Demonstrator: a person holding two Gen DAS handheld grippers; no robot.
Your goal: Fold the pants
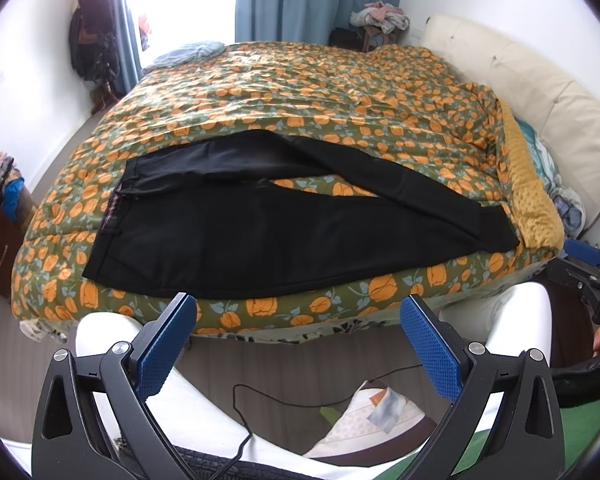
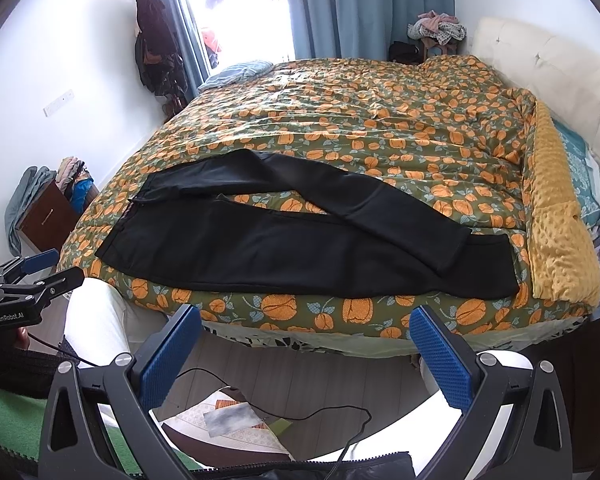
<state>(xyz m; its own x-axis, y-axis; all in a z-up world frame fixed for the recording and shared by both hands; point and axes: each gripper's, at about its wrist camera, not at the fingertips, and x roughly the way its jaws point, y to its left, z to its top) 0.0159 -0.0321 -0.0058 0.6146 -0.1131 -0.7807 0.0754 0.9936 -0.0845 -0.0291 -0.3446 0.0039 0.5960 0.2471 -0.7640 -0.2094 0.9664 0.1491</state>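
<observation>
Black pants (image 1: 260, 236) lay spread on bed (image 1: 340, 92), legs crossed at cuffs. Left hand-held gripper (image 1: 298, 344) and right hand-held gripper (image 2: 306, 354) hovered short of bed edge, jaws apart, empty.

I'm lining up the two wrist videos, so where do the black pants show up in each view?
Left wrist view: the black pants lie across the lower middle of the picture, waistband at the left, just beyond the open left gripper.
Right wrist view: the pants lie across the middle, waistband at the left, beyond the open right gripper.
Shared landmark: the yellow blanket by the leg ends.
</observation>
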